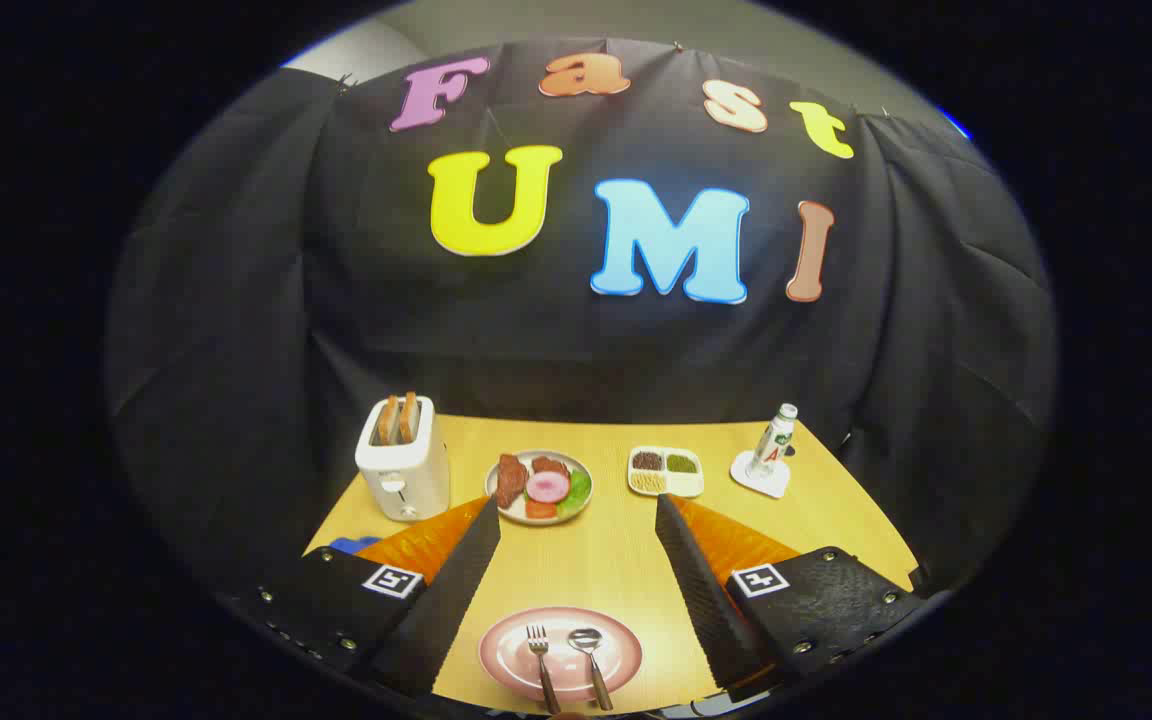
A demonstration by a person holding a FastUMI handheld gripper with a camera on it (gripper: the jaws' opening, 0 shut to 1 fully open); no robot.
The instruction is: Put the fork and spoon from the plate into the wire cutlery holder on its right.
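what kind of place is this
Likely a staged breakfast table in a recording booth: a toaster holding toast, a plate of food, and a pink plate between the open gripper fingers.

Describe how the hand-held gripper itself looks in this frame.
The hand-held gripper has two black, wedge-shaped fingers with finely textured inner faces and orange backs. Each finger sits on a black, textured block fastened with small silver screws, and each block carries a square black-and-white marker. No cables are visible.
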